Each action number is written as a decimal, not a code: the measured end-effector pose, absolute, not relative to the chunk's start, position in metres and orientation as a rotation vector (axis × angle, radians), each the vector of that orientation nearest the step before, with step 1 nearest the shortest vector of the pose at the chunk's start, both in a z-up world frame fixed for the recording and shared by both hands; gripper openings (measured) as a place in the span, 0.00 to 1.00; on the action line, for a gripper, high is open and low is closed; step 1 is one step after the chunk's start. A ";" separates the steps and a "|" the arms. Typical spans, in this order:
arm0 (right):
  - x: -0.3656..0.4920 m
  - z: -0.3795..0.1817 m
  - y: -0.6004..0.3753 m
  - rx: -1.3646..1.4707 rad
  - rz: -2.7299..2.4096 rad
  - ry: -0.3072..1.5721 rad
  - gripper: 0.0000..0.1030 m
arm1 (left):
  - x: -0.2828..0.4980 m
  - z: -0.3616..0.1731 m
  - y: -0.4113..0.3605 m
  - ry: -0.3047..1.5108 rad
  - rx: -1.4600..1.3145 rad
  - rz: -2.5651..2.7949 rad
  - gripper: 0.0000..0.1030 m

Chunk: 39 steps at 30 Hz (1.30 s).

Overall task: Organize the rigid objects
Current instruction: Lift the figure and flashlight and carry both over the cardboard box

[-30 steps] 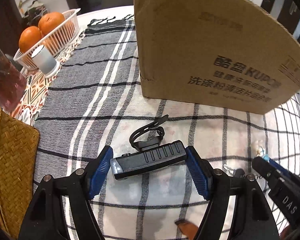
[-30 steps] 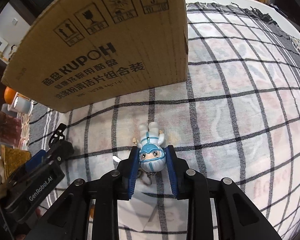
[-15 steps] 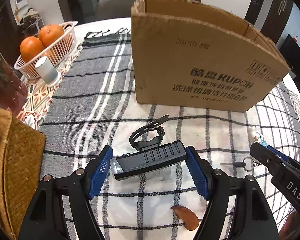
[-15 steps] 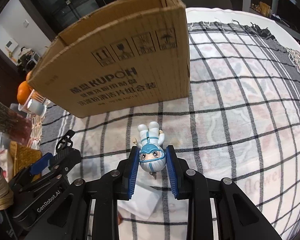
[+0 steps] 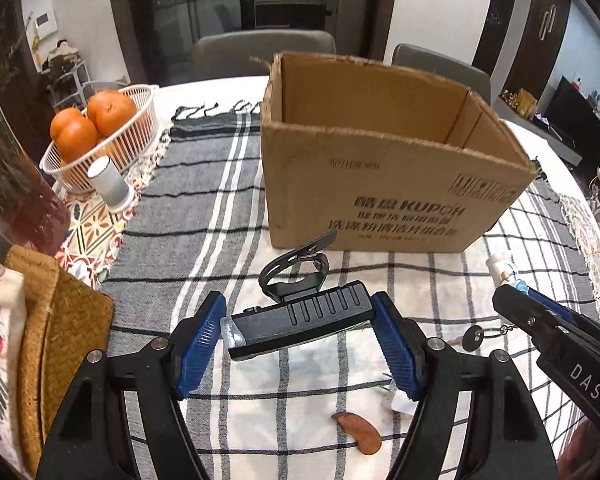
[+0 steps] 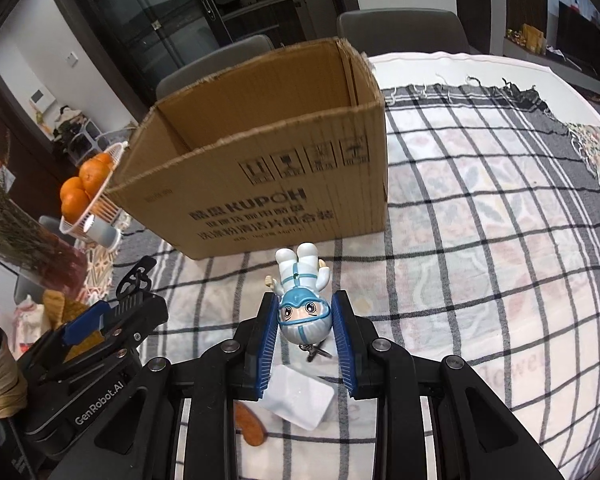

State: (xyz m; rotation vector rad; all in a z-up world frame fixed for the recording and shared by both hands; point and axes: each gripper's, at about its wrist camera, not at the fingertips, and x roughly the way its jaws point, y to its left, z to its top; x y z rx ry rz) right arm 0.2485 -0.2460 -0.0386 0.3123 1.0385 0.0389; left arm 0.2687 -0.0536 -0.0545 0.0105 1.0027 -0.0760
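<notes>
Left gripper [image 5: 298,330] is clamped end to end on a black bike light [image 5: 300,320], jaws about half spread, pads on its two short ends. The light hangs in front of the cardboard box [image 5: 380,184], below the rim, clear of the checked cloth [image 5: 440,280]. It looks like hard plastic, stiff, with some weight; the ribbed top gives little purchase, so the end grip seems right. Its rubber strap [image 5: 296,268] is floppy and sticks out toward the box, and may snag on the rim.

Right gripper [image 6: 305,320] is closed tight on the head of a small astronaut figure [image 6: 302,296], legs pointing at the box, also in front of it. Figure looks light, glossy and hard, so slippery; the round head could pivot between the pads. A keyring [image 6: 314,350] dangles under it.

The box is open-topped, and its floor isn't visible.
</notes>
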 end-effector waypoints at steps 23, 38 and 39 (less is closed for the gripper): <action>0.244 0.023 -0.243 0.304 0.085 0.890 0.28 | 0.267 0.010 -0.056 0.857 0.019 -0.124 0.71; 0.256 0.050 -0.246 0.298 0.097 0.828 0.28 | 0.279 0.035 -0.062 0.796 0.059 -0.137 0.71; 0.257 0.051 -0.246 0.297 0.099 0.825 0.28 | 0.281 0.037 -0.063 0.789 0.063 -0.138 0.71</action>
